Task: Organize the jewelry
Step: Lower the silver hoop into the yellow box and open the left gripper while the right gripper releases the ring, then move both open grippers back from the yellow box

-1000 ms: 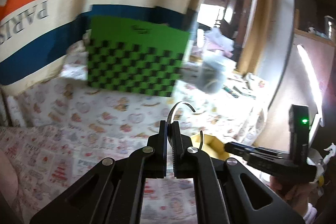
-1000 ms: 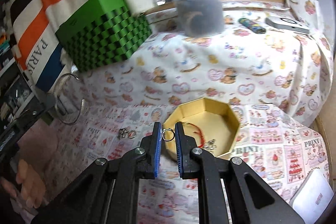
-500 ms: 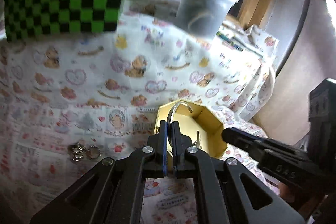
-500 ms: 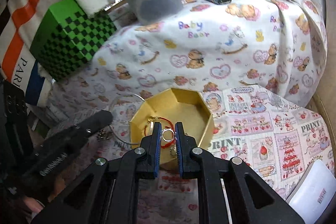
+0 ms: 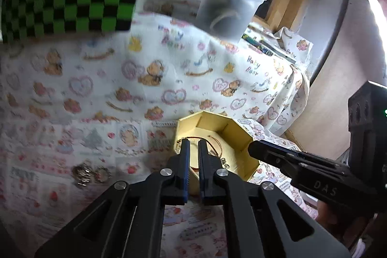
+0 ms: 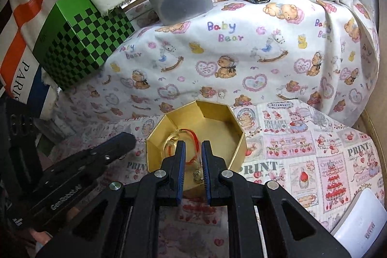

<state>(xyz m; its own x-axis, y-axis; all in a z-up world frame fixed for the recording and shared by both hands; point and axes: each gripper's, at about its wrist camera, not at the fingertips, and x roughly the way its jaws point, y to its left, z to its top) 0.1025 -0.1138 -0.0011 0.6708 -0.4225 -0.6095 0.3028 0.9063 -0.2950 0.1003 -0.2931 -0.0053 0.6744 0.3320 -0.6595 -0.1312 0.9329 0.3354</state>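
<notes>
Above the gold box [image 6: 238, 134], we find both grippers, left [image 5: 192, 145] and right [image 6: 193, 146], slightly spread, pinching nothing. Risk: snagging the red cord [image 6: 193, 137], tipping the box.

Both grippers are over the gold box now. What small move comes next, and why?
Probably swing the left gripper left toward the loose jewelry lying on the printed cloth. Both it and the right gripper stand open and empty over the gold octagonal box, and those pieces lie outside it.
</notes>
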